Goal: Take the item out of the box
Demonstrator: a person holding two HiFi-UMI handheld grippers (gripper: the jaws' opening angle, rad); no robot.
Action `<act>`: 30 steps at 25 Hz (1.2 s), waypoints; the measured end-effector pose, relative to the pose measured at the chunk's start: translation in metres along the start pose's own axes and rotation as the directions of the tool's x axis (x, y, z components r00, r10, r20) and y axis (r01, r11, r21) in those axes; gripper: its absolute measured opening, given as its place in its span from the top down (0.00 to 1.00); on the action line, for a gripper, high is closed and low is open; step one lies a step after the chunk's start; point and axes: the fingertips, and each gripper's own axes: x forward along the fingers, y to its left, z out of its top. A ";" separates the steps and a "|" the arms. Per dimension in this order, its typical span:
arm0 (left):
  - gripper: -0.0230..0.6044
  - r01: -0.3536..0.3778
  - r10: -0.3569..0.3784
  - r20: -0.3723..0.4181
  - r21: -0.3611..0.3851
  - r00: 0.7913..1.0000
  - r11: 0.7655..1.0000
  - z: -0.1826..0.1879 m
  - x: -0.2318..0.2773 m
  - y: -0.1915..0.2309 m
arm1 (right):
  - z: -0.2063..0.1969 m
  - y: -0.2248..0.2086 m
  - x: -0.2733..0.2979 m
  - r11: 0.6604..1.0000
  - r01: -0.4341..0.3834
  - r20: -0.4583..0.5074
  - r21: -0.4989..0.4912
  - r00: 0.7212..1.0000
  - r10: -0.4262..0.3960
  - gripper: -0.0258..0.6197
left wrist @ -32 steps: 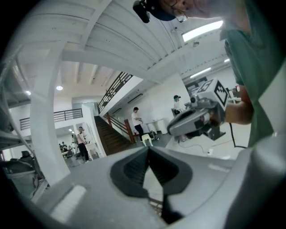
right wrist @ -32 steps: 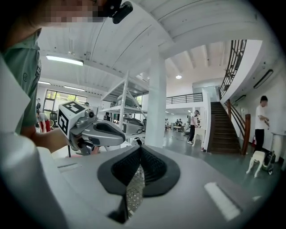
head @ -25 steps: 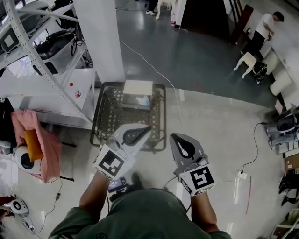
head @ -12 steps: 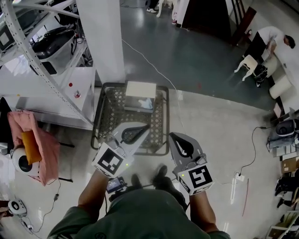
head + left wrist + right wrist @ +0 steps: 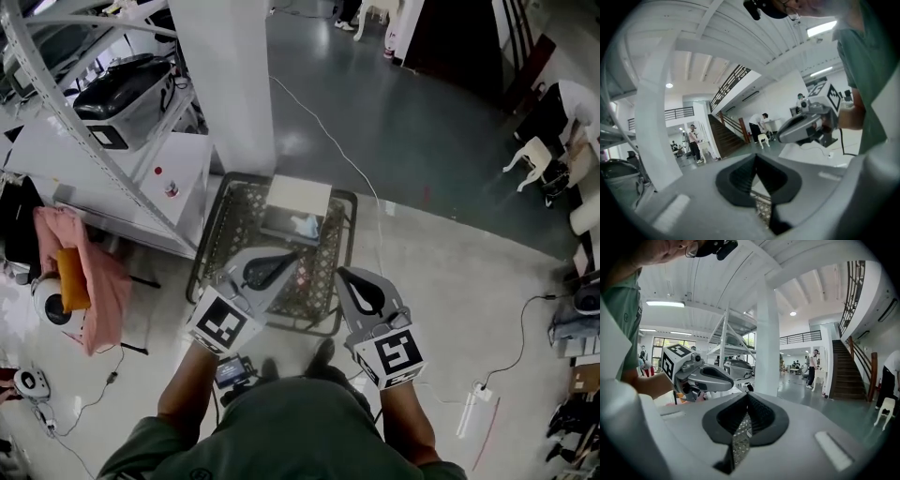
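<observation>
A small table with a dark patterned top [image 5: 246,230] stands on the floor ahead of me. At its far edge sits a pale cardboard box [image 5: 298,199] with something bluish-white [image 5: 304,225] at its near side. My left gripper [image 5: 281,263] is shut and empty, held in the air over the table's near half. My right gripper [image 5: 351,284] is also shut and empty, raised beside the table's near right corner. In the gripper views each shut pair of jaws points level into the room, and the mesh tabletop [image 5: 739,437] shows through the slit.
A white pillar [image 5: 232,75] rises just behind the table. Metal shelving [image 5: 89,141] with a black case stands to the left, pink cloth [image 5: 80,281] on the floor beside it. A cable [image 5: 323,131] runs across the grey floor. People stand far off by a staircase [image 5: 853,366].
The view has moved forward and right, so the table and box sit closer and lower in frame. Both grippers kept their shut pose, now reaching farther over the table's near edge.
</observation>
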 end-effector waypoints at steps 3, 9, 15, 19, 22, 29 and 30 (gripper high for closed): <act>0.96 -0.030 0.029 -0.029 -0.010 0.999 1.000 -0.001 0.030 0.007 | -0.006 -0.035 0.005 0.999 -0.038 -0.002 0.001 0.999 0.038 0.95; 0.96 -0.088 0.085 -0.095 -0.019 0.992 0.996 -0.007 0.072 0.020 | -0.020 -0.077 0.020 0.993 -0.121 -0.007 0.014 0.993 0.121 0.95; 0.96 -0.105 0.097 -0.147 -0.050 0.984 0.993 -0.029 0.092 0.036 | -0.033 -0.095 0.043 0.987 -0.155 -0.029 0.043 0.987 0.157 0.95; 0.96 -0.093 0.080 -0.148 -0.081 0.986 0.992 -0.051 0.096 0.061 | -0.041 -0.098 0.072 0.988 -0.147 -0.063 0.051 0.987 0.150 0.95; 0.96 -0.063 0.049 -0.137 -0.102 0.989 0.993 -0.072 0.100 0.080 | -0.046 -0.099 0.097 0.992 -0.117 -0.098 0.056 0.988 0.122 0.95; 0.96 0.027 -0.038 -0.071 -0.144 0.997 0.989 -0.105 0.109 0.130 | -0.049 -0.107 0.154 0.998 -0.035 -0.173 0.051 0.984 0.043 0.95; 0.96 0.038 -0.048 -0.064 -0.151 0.997 0.988 -0.112 0.110 0.137 | -0.051 -0.107 0.163 0.998 -0.023 -0.182 0.051 0.983 0.032 0.95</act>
